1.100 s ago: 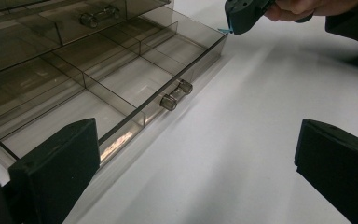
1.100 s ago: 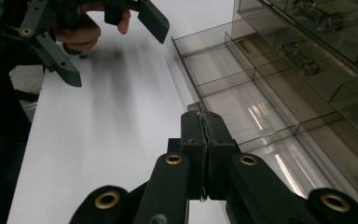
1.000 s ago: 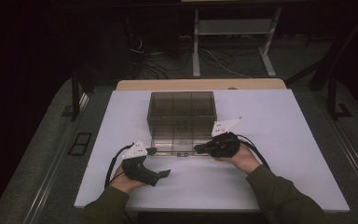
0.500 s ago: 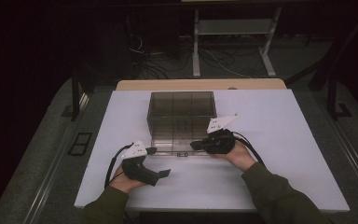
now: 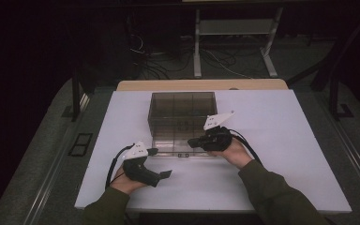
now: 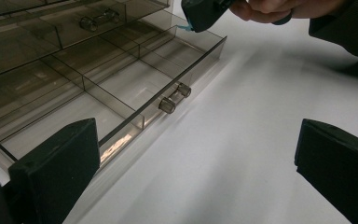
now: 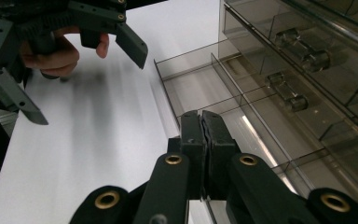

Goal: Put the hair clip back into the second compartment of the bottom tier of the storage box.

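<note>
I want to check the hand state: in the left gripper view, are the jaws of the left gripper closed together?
No, the left gripper has its two black jaws standing far apart, with bare white table between them.

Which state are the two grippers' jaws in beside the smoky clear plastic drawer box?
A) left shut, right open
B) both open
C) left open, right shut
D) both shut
C: the left gripper has its jaws standing wide apart over the white table, while the right gripper has its jaws pressed together above the pulled-out bottom drawer of the smoky clear plastic drawer box.

A white table [image 5: 286,140] carries a smoky clear drawer cabinet [image 5: 183,110] near its far edge; its bottom drawer [image 5: 178,145] is pulled out toward the near edge. The left hand [image 5: 126,180] rests by the near left corner.
</note>
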A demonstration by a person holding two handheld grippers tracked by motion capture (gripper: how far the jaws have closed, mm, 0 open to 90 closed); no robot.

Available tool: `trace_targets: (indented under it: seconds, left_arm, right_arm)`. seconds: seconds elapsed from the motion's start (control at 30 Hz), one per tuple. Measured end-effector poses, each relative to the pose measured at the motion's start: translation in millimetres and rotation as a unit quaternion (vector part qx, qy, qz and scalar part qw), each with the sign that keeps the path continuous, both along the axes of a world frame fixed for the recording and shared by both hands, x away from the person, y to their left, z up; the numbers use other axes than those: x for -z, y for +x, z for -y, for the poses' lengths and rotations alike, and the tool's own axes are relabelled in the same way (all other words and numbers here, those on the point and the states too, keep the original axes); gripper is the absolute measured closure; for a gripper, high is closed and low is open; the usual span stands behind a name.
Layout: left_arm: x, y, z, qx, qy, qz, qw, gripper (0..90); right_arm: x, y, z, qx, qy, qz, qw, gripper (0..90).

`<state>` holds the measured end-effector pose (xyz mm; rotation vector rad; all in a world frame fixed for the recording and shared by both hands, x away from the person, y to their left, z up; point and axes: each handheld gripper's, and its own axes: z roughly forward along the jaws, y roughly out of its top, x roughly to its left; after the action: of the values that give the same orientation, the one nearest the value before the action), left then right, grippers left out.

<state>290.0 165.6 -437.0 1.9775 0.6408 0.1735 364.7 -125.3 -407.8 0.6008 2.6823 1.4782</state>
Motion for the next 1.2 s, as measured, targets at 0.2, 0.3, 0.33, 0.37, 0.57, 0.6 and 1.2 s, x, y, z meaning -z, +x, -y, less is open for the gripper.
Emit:
trace_targets:
  seconds: [0.2, 0.3, 0.33, 0.37, 0.57, 0.6, 1.2]
  left_arm:
    - [-0.3, -0.5, -0.3, -0.001, -0.005, 0.0, 1.0, 0.0]
    - [-0.3, -0.3, 0.0, 0.0, -0.003, 0.0, 1.0, 0.0]
    - [-0.2, -0.5, 0.0, 0.001, -0.003, 0.0, 1.0, 0.0]
    - [-0.3, -0.7, -0.2, 0.001, -0.003, -0.001, 1.0, 0.0]
    - [-0.5, -1.0, -0.8, 0.0, -0.006, -0.001, 1.0, 0.0]
    - [-0.4, -0.9, -0.6, 0.0, -0.005, -0.001, 1.0, 0.0]
    - [-0.6, -1.3, -1.4, 0.0, -0.006, -0.001, 1.0, 0.0]
  right_arm:
    - [-0.4, 4.9, -4.7, 0.004, 0.001, 0.0, 1.0, 87.3]
    - [1.1, 7.0, -9.4, 0.003, 0.0, -0.001, 1.0, 87.3]
    - [1.8, 7.4, -11.0, 0.003, -0.001, -0.002, 1.0, 87.3]
    - [2.7, 7.9, -12.6, 0.004, -0.002, -0.002, 1.0, 87.3]
    - [6.3, 12.6, -20.3, 0.006, -0.005, -0.004, 1.0, 87.2]
    - [6.7, 13.3, -21.7, 0.007, -0.007, -0.005, 0.9999, 87.2]
    - [18.7, 26.2, -44.3, 0.014, -0.034, -0.012, 0.9992, 87.2]
